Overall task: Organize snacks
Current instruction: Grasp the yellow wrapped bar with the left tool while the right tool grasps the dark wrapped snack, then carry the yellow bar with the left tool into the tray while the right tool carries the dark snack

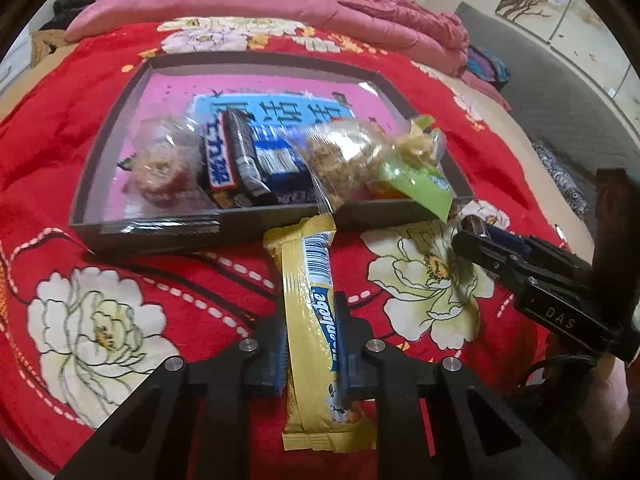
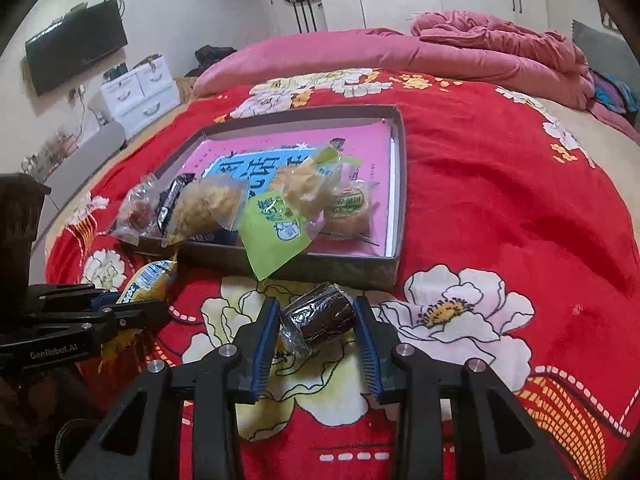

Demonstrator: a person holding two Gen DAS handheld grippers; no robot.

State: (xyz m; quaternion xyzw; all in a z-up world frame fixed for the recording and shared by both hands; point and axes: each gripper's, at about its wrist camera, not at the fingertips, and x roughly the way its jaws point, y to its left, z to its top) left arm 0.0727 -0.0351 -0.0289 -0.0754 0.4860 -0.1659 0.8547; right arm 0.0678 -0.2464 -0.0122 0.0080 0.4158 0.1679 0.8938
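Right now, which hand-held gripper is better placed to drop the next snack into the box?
Left. Its hand-held gripper is shut on the yellow bar, pointing at the box; the right only straddles the dark roll, not visibly gripping it.

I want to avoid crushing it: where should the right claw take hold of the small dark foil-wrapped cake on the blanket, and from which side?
Grip the dark foil-wrapped cake across its round middle, coming from the near side, as the right claw already stands with one finger on each side. Avoid the loose crimped wrapper end toward the camera; it would likely slip. The tray lies just beyond, so a short lift suffices.
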